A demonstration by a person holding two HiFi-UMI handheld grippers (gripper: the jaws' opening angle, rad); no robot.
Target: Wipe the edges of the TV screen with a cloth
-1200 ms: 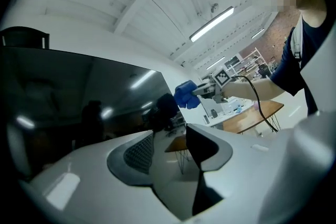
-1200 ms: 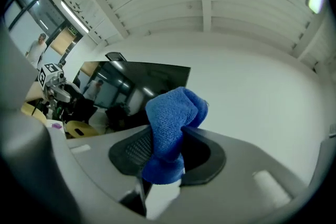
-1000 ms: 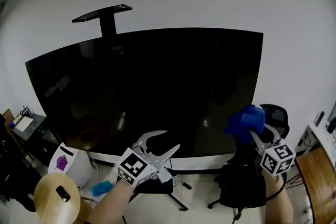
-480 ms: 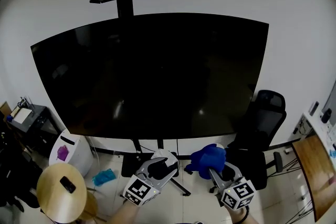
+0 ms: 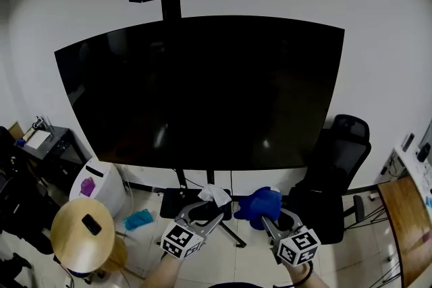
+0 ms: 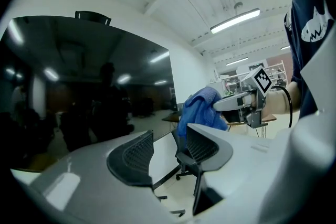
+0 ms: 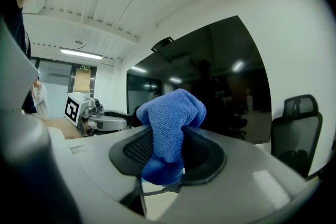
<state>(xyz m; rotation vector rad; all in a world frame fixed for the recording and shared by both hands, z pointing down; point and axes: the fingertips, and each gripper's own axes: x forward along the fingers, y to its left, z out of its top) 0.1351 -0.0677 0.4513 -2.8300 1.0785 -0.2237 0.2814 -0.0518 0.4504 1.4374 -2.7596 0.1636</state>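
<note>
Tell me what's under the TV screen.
Under the TV screen, its black stand reaches the floor, a white bin stands left, a black chair right. The left gripper and the right gripper's blue cloth cover part of the stand's base.

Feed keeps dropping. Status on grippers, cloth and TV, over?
Right gripper shut on blue cloth, low, below the TV screen, off the glass. Left gripper open, empty. Black office chair at screen's lower right corner.

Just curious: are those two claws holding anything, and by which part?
The right claw pinches the blue cloth at a bunched fold; the left claw holds nothing.
</note>
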